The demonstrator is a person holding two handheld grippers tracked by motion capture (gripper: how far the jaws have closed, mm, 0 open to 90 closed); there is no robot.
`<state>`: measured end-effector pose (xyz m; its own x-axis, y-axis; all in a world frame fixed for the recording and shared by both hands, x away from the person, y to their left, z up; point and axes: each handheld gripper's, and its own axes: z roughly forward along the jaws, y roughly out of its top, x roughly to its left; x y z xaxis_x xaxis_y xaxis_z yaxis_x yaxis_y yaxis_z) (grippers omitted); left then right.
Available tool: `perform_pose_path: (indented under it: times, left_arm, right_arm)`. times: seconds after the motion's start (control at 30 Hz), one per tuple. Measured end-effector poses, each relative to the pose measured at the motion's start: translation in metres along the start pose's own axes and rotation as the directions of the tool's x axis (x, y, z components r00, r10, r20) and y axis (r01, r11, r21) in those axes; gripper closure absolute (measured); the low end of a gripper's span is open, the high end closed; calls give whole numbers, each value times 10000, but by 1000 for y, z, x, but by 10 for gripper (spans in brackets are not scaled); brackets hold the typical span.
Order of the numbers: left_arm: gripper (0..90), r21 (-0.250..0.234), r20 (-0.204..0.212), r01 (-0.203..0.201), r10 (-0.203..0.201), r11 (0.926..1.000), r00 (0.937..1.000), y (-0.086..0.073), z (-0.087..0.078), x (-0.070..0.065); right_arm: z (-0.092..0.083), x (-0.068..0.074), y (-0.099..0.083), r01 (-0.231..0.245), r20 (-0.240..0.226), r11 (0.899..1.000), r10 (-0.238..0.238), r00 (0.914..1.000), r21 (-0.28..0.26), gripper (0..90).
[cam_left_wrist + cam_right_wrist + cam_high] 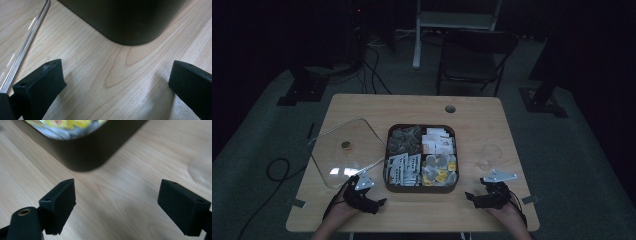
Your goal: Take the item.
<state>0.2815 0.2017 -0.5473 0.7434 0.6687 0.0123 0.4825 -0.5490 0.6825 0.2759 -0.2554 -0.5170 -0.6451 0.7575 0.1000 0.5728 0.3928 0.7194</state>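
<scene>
A dark square tray (420, 187) sits mid-table with four compartments of packets: grey ones, white ones, white-and-black sachets, and yellow-and-silver ones (439, 170). Its clear glass lid (343, 150) lies flat to the left. My left gripper (379, 204) rests open on the table near the tray's front left corner (130, 30), nothing between its jaws. My right gripper (471, 198) stands open near the tray's front right corner (82, 157), also with nothing in it. A small clear glass (489, 156) stands right of the tray.
The wooden table (422, 215) has a round cable hole (450, 108) at its back edge. A dark folding chair (472, 60) stands behind the table. Cables lie on the floor at the left. The lid's rim (27, 42) runs just left of my left gripper.
</scene>
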Motion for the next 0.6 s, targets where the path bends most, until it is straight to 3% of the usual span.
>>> perform_pose_path:
  times: [0.33,0.6]
  left_arm:
    - [7,2,0,-1,1,10000,10000,0,0,0]
    - [7,3,1,1,-1,10000,10000,0,0,0]
  right_arm:
    - [-4,14,30,183,-450,9976,-214,9988,-674,146]
    - [3,17,52,808,-386,9927,-845,9957,-896,178]
